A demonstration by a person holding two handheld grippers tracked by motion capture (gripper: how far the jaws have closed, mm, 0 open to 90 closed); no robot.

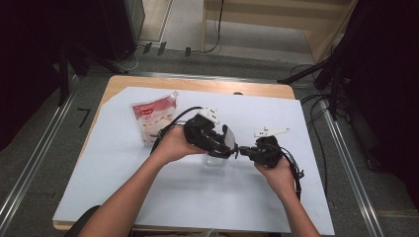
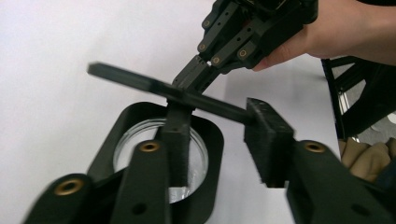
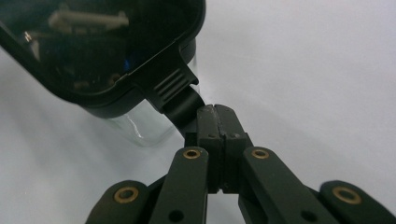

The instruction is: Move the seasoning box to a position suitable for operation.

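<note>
The clear container (image 1: 216, 160) stands near the middle of the white sheet (image 1: 123, 177), just under my two grippers, with its black lid (image 2: 154, 88) tilted up above it. My right gripper (image 3: 217, 122) has its jaws pressed together on the lid's ribbed tab (image 3: 180, 93), pinching it at the very tips; in the right gripper view the dark lid slants away to the upper left, over the container's clear wall. My right hand (image 1: 279, 173) comes in from the lower right, forearm angled up and inward, the gripper pointing left toward the container.

My left gripper (image 2: 224, 140) leans over the container from the left, my left hand (image 1: 173, 143) wrapped around its body with the wrist bent down. Its jaws stand apart: one finger (image 2: 177, 144) reaches down into the container's black-rimmed mouth, the other (image 2: 268, 140) sits outside the rim, and they close on nothing. A red and white pouch (image 1: 153, 118) lies well behind, toward the far left.
</note>
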